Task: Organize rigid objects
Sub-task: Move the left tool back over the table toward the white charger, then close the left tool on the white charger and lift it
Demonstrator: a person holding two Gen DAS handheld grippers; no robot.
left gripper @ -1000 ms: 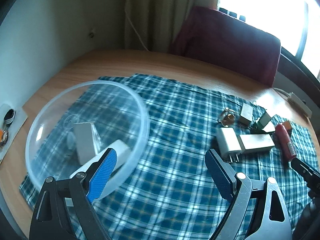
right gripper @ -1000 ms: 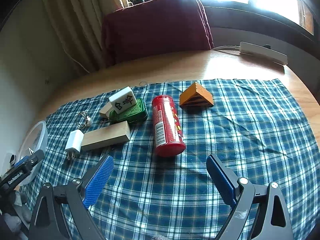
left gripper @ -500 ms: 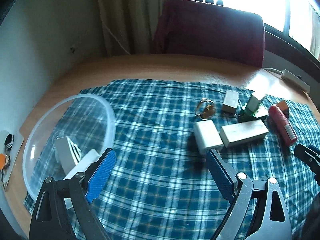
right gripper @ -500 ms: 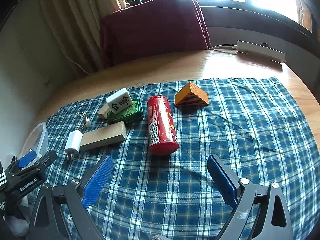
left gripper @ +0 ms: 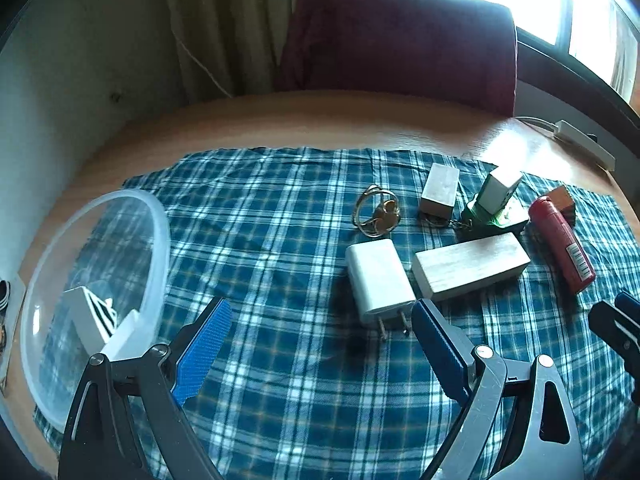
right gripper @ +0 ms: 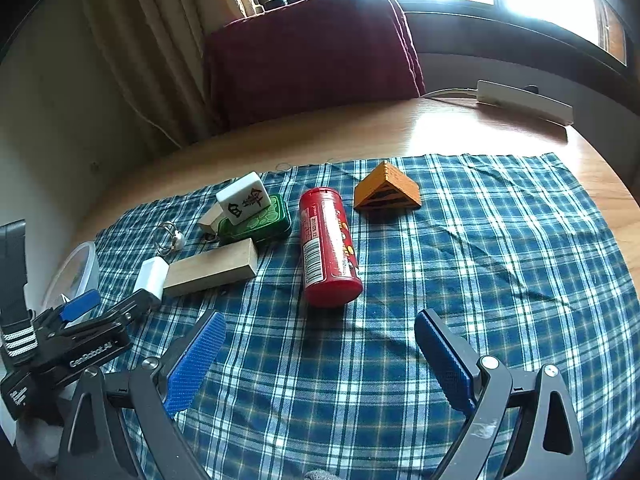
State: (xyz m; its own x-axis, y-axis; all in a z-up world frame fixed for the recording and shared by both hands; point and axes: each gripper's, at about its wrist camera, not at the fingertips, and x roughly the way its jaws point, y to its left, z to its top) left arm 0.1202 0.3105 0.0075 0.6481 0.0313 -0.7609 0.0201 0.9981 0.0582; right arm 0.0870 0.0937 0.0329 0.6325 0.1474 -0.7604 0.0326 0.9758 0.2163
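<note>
My left gripper [left gripper: 318,340] is spread wide and empty, low over the plaid cloth [left gripper: 260,220], with the white charger [left gripper: 378,278] at one o'clock, just beside the right fingertip [left gripper: 434,328]. The charger lies flat, prongs toward me, its far side close against the wood block [left gripper: 470,266]. The bowl [left gripper: 156,232] sits at nine o'clock (it already holds a couple of white pieces, hard to make out through the plastic).

My right gripper [right gripper: 320,344] is also wide apart and holds nothing; the red can [right gripper: 328,248] lies on its side at twelve o'clock, the orange wedge [right gripper: 386,192] beyond it.

I judge the charger to be the next pick: light, stiff, glossy shell, so likely slippery under the pads. I would take it across its two long flat sides, mid-body, clear of the prongs. The block crowds one side, so that finger may nudge it going in.

The can would probably roll if bumped; squeeze it across its width.
</note>
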